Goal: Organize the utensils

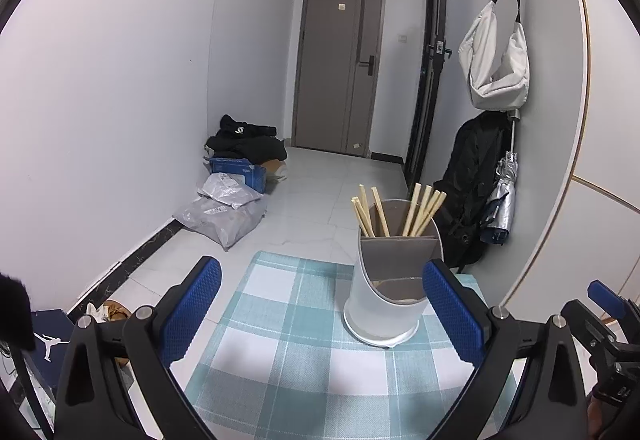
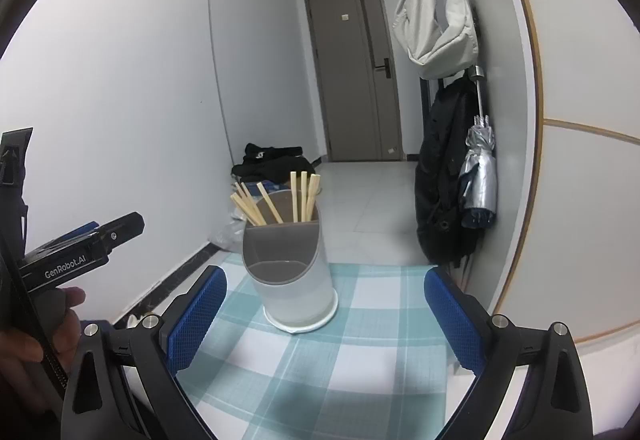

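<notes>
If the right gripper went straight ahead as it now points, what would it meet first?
Probably the utensil holder with chopsticks: it stands on the checked cloth just ahead of the open right gripper, slightly left of centre. Depth is uncertain.

One utensil holder point(image 1: 384, 304) stands on the one checked cloth point(image 1: 280, 340) over the counter, and it shows two compartments: a tall rear one and a low front one. Counting chopsticks point(image 2: 276, 200) now: seven wooden sticks in the right wrist view, four leaning left, three upright on the right, all in the rear compartment. The left wrist view gives roughly the same, though overlap blurs the exact tally. Two grippers are in play, each with two blue-padded fingers point(image 1: 192, 304). On the wall: one pale bag point(image 2: 436, 24), one black jacket point(image 2: 444, 168), one folded silver umbrella point(image 2: 480, 168).
</notes>
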Available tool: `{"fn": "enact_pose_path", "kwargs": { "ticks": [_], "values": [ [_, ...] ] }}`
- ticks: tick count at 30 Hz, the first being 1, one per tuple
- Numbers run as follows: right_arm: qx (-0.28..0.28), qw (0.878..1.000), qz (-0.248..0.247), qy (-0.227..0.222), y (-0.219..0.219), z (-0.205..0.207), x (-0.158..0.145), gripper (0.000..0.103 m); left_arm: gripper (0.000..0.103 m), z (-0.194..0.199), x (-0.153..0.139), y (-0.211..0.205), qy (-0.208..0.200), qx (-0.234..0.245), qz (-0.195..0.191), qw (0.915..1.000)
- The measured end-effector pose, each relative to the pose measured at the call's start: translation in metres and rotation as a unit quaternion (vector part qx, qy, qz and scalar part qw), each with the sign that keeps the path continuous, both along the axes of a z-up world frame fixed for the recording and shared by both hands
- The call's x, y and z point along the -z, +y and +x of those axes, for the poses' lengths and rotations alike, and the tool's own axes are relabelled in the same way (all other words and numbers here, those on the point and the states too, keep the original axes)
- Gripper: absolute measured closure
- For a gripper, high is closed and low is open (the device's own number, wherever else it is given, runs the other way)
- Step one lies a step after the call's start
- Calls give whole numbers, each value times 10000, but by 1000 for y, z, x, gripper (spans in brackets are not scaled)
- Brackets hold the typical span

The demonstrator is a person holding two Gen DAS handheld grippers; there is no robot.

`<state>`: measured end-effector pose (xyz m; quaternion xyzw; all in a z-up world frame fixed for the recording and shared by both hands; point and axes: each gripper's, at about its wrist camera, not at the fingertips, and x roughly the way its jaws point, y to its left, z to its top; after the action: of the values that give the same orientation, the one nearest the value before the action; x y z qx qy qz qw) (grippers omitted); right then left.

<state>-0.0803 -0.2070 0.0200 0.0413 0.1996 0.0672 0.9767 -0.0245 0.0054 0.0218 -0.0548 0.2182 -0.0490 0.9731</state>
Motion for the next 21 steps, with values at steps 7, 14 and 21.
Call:
{"fn": "enact_pose_path", "kwargs": {
  "ticks": [7,14,21],
  "values": [
    [18,10000,-67,-28,0,-2,-1,3,4,-2,-2,1,-3,15,2,10000],
    [53,10000,-72,-29,1,-3,-2,3,4,-3,-2,1,0,67,-11,10000],
    [33,9999,-127,-26,2,-3,-1,3,4,-3,-3,2,0,-16,6,10000]
  ]
}}
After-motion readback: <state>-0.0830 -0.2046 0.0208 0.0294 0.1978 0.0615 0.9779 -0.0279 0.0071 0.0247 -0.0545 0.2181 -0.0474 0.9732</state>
